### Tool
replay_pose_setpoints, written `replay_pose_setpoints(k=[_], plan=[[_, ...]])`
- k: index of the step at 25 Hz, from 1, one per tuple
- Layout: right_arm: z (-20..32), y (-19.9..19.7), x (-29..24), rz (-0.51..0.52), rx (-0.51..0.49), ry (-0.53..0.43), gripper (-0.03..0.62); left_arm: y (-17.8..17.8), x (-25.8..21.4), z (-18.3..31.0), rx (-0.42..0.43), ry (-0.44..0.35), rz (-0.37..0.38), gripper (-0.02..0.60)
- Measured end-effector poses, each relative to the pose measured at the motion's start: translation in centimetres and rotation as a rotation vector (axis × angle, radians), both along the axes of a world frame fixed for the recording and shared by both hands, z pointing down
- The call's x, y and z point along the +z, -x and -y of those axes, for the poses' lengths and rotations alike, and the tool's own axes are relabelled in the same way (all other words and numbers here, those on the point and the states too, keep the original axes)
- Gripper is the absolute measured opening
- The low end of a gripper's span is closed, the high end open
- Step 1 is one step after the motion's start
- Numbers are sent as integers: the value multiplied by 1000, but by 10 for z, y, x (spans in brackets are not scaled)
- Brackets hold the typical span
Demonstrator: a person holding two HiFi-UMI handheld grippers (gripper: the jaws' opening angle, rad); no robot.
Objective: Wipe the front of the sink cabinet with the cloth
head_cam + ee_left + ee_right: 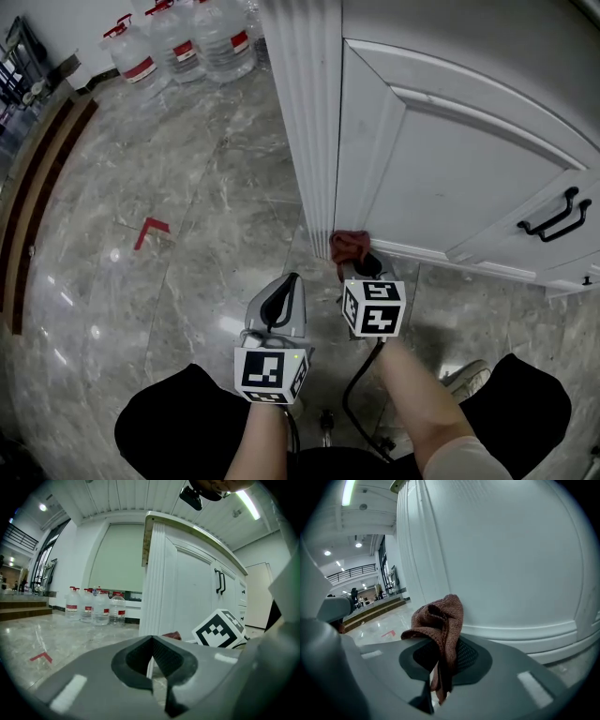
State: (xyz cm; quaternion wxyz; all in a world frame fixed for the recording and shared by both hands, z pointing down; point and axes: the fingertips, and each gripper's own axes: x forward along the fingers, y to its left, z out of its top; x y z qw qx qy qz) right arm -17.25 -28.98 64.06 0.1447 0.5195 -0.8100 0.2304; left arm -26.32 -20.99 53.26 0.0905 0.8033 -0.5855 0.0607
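Right gripper (360, 268): clenched on red cloth (347, 246), held at the lower left corner of the cabinet door (450, 159). Left gripper (289, 292): closed, empty, just beside. Step: wiping underway; next move likely sweeps across the panel.

Grey left gripper (291, 281) (black-white marker cube (270, 373))

1. Cabinet (441, 159): white, with a ribbed corner post; its handles (555, 216) are black.
2. Cloth (349, 246) at the cabinet's foot: rust-red knit.
3. Floor (187, 187) beside the cabinet: glossy grey marble with pale veins and a red angle mark (150, 231).
4. Bottles (178, 42) beyond the cabinet's corner: clear, with red caps and red-and-white labels.
5. Marker cubes (270, 372): black squares on white.
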Motion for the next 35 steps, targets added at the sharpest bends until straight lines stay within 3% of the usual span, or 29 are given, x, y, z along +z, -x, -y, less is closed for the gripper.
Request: replay_pose_setpoints(k=[11, 23, 25, 31, 35], plan=[[-14, -93, 7, -40, 97, 15, 80, -61, -1, 4, 116, 2, 23, 0], [-32, -218, 9, -55, 302, 59, 81, -146, -3, 6, 260, -13, 68, 0], [-34, -230, 7, -55, 323, 63, 80, -157, -3, 4, 283, -23, 91, 0], [-44, -236, -5, -37, 323, 44, 78, -169, -7, 3, 301, -19, 69, 0], [-61, -242, -35, 13, 363, 10, 78, -180, -31, -4, 323, -75, 82, 0]])
